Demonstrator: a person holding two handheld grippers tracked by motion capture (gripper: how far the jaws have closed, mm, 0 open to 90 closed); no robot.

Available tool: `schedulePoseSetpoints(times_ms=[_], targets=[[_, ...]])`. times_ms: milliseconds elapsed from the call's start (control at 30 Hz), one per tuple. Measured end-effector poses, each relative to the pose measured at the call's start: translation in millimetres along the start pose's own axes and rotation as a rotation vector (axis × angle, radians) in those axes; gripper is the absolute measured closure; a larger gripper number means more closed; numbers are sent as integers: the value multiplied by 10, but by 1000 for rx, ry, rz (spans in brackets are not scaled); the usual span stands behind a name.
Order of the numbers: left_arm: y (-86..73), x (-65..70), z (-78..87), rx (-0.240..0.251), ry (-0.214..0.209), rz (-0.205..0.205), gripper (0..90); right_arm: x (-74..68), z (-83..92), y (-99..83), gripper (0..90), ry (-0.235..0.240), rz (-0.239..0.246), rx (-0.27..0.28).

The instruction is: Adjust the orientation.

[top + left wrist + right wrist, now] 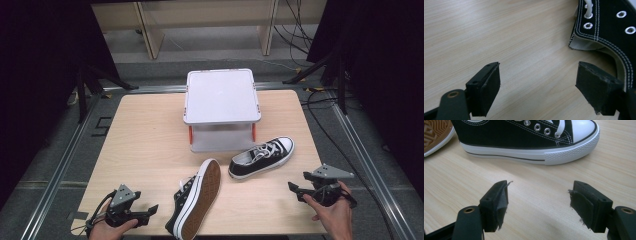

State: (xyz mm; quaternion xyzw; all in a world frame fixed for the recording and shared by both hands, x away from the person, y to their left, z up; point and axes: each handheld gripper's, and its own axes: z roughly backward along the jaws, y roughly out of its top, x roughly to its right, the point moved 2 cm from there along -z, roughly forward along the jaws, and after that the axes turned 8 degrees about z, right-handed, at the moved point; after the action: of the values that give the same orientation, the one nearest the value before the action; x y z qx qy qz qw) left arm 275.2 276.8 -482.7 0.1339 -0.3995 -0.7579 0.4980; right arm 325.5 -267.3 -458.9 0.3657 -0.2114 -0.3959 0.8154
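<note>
Two black canvas sneakers with white soles lie on the wooden table [145, 145]. One sneaker [262, 156] stands upright right of centre, toe to the right, and its side [529, 138] faces my right gripper. The other sneaker [196, 200] lies on its side near the front edge, brown sole showing; its laced upper [609, 27] is just beyond my left gripper. My left gripper [150, 212] rests low at the front left, open, nothing between its jaws [537, 86]. My right gripper [295, 190] sits at the front right, open and empty [539, 202].
A white plastic box [221, 107] with a flat lid and orange latches stands at the back middle of the table. Wooden furniture legs and cables lie on the floor beyond. Metal rails run along both table sides.
</note>
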Motion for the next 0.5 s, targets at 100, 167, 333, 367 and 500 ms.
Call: schedulePoseSetpoints(times_ms=[100,167,333,367,500], targets=[[10,13,2,11,-23,29,192,-8,0,-1,306,5,-6,-6],[12,23,-3,17,-37,36,193,-7,-2,0,306,9,-2,-11],[33,75,-28,12,-69,37,193,-43,-10,3,308,21,-32,-20],[33,75,-28,12,-69,37,194,-43,-10,3,308,21,-32,-20],[70,148,-68,0,-106,25,208,-30,-2,10,308,19,-32,-6]])
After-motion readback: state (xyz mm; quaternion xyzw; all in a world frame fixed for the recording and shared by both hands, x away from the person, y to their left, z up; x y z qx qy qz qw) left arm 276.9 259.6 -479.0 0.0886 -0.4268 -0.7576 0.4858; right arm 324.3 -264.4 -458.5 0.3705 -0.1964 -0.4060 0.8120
